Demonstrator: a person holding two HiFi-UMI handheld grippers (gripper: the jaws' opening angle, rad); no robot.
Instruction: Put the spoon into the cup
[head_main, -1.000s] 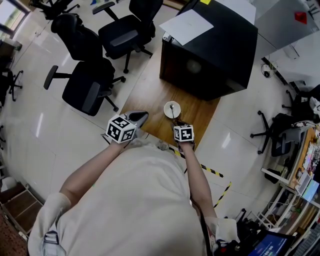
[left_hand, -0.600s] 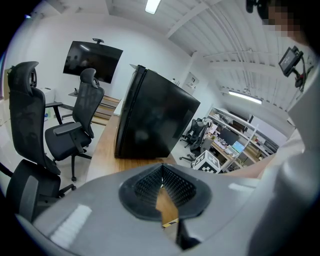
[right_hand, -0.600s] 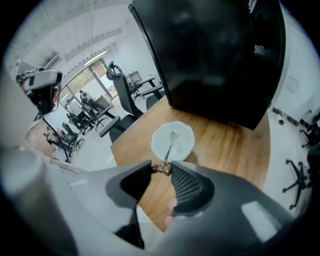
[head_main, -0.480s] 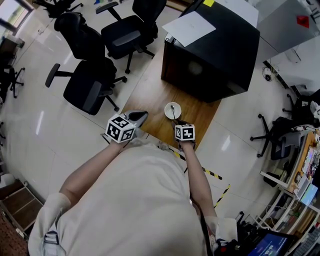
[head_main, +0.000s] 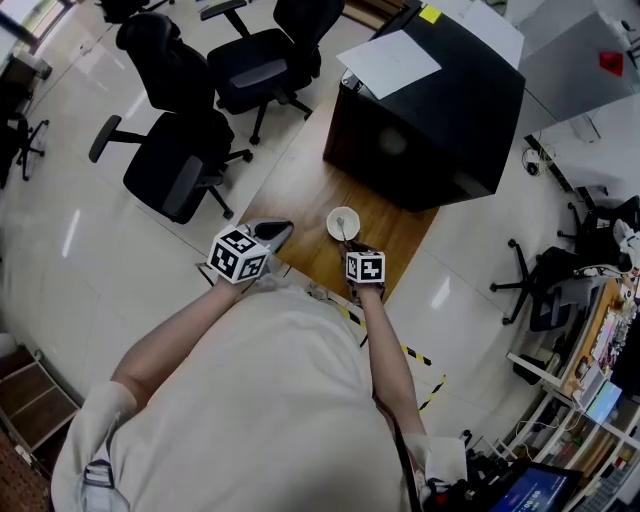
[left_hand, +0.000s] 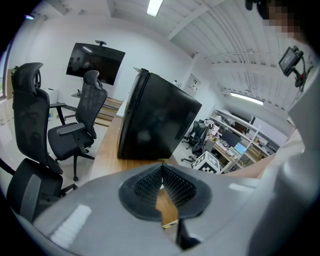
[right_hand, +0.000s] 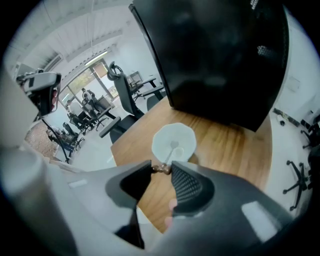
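A white cup (head_main: 343, 222) stands on the wooden table (head_main: 300, 190) near its front edge. The spoon (head_main: 344, 233) leans in the cup, bowl end down inside it (right_hand: 173, 145). My right gripper (head_main: 350, 246) is just in front of the cup, tilted down toward it, and is shut on the brown tip of the spoon's handle (right_hand: 161, 170). My left gripper (head_main: 283, 231) hovers at the table's front left edge with nothing in it; its jaws meet at the tips (left_hand: 161, 170).
A big black cabinet (head_main: 430, 110) with a white sheet (head_main: 390, 62) on top fills the far end of the table, close behind the cup. Black office chairs (head_main: 170, 170) stand on the floor to the left. Yellow-black tape (head_main: 420, 355) marks the floor.
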